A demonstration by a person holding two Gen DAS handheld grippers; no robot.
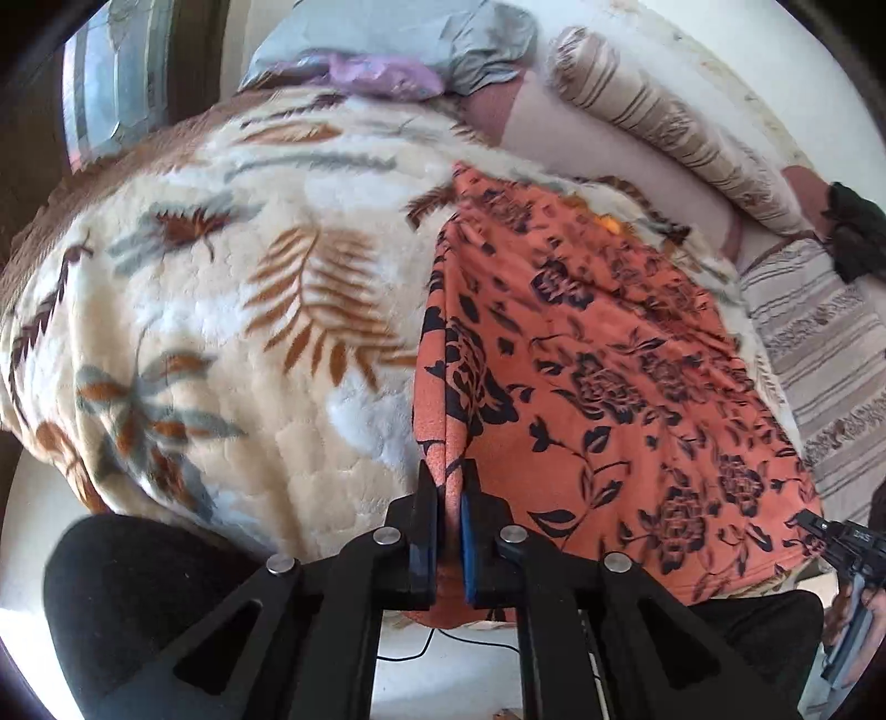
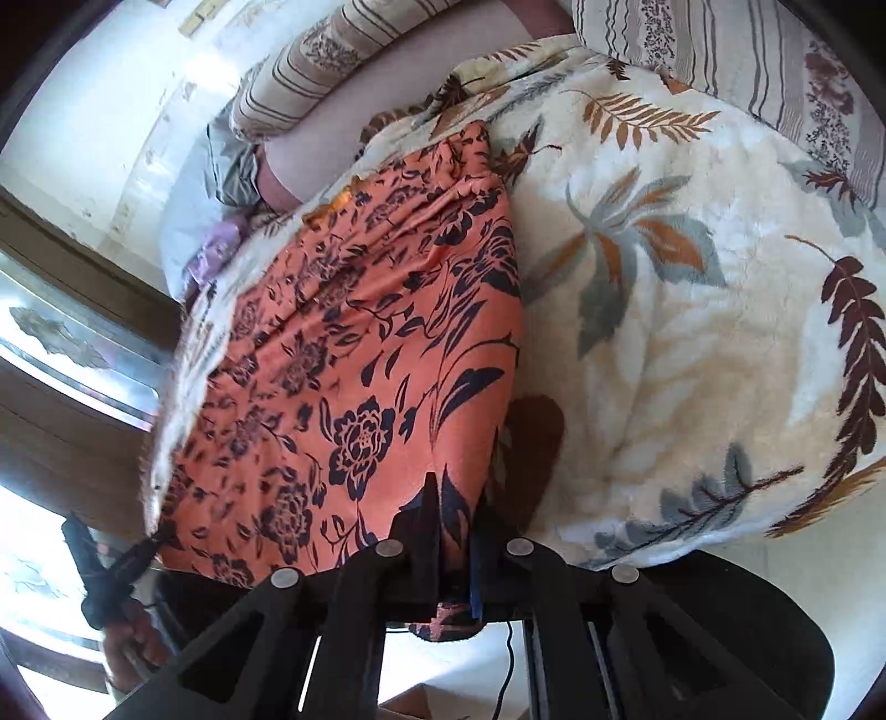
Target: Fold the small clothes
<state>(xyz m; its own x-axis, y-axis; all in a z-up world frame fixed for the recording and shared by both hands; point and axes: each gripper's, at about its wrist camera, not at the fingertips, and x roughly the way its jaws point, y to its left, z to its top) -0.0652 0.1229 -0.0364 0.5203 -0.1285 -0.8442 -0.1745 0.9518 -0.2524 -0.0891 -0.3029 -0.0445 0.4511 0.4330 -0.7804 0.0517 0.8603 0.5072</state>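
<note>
Orange floral garment on a cream leaf-print blanket

The garment [image 1: 598,354] is orange with dark navy roses and leaves. The blanket [image 1: 232,310] is cream with brown, rust and grey-blue fern leaves. At two o'clock in the left wrist view, the cushions [image 1: 664,127] carry beige and brown stripes. The grippers are black.

We see a bed [image 1: 232,288] covered by a cream fleece blanket [image 2: 692,343] printed with brown and grey leaves. Striped bolsters [image 1: 653,127] lie along its far edge against a pale, stained wall [image 2: 138,127]. A grey bundle [image 1: 443,44] and a lilac bag [image 1: 382,75] rest beside them. Daylight falls on the pale floor [image 1: 33,531], next to dark wooden furniture with a mirrored panel [image 1: 111,83].
</note>
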